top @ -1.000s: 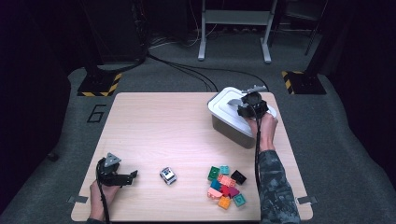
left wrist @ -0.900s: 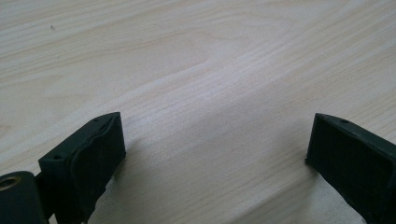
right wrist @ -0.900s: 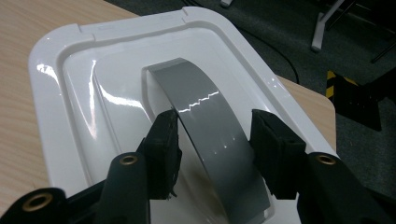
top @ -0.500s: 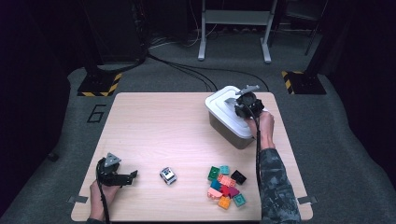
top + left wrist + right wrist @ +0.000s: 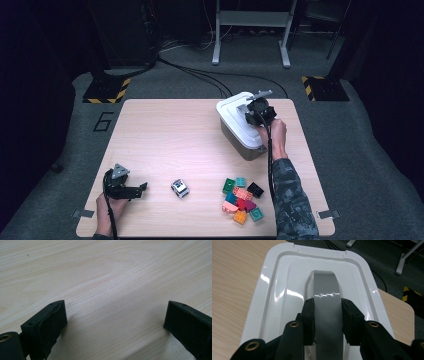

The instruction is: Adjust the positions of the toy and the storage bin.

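A white lidded box (image 5: 234,131) stands at the table's far right. Its lid (image 5: 279,292) has a grey strap handle (image 5: 325,287) down the middle. My right gripper (image 5: 327,303) comes down on the lid from above (image 5: 256,111). Its jaws have just been closing, and the pads now press both sides of the grey handle. My left gripper (image 5: 136,189) rests at the near left corner of the table, held by a hand. It is open (image 5: 115,315) over bare wood, with nothing between the jaws.
A small grey and white block (image 5: 179,188) lies near the front middle. Several coloured bricks (image 5: 242,199) are piled at the front right, by the right forearm. The wooden table (image 5: 165,135) has cables and a metal stand on the floor beyond.
The right gripper has shifted slightly left and down onto the lid. The left gripper, the box and the bricks have not moved.
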{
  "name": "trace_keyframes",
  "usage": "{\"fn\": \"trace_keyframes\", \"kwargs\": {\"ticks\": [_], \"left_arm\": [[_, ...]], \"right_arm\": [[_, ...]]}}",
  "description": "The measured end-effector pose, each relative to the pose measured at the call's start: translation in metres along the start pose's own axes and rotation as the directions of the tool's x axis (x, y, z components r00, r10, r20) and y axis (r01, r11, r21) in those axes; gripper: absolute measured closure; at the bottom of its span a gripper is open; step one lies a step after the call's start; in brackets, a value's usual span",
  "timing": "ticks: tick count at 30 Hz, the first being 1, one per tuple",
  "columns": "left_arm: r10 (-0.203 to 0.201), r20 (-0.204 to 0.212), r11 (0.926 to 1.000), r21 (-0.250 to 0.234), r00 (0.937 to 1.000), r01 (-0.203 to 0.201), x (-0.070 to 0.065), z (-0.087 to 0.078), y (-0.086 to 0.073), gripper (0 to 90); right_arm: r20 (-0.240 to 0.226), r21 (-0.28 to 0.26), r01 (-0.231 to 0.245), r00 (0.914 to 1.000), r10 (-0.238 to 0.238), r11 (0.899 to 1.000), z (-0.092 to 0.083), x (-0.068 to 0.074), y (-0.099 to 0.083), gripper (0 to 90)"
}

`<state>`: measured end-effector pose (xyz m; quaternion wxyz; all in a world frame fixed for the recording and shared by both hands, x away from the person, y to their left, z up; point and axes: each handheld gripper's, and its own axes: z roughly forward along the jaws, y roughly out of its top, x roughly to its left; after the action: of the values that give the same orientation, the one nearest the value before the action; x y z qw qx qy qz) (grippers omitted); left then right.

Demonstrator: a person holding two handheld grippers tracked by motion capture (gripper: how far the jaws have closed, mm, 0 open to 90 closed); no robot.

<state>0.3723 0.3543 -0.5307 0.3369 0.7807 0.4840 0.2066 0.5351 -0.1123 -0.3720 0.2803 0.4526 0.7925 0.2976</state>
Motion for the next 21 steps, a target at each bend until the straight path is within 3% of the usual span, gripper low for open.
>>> {"fn": "trace_keyframes", "kwargs": {"ticks": [10,15,21], "left_arm": [[0.0,0.0,1.0,0.001,1.0,0.0,0.0,0.0,0.0,4.3],[0.001,0.001,1.0,0.004,1.0,-0.001,0.0,0.0,0.0,4.3],[0.009,0.001,0.9999,0.007,1.0,-0.009,0.001,0.0,0.0,4.3]], "right_arm": [[-0.019,-0.01,-0.037,0.9991,0.037,0.999,0.002,0.013,0.005,63.5],[-0.063,-0.031,-0.074,0.9954,0.072,0.997,-0.013,-0.001,0.0,47.4],[-0.057,-0.071,-0.096,0.9942,0.092,0.993,-0.034,-0.018,-0.014,45.9]]}}
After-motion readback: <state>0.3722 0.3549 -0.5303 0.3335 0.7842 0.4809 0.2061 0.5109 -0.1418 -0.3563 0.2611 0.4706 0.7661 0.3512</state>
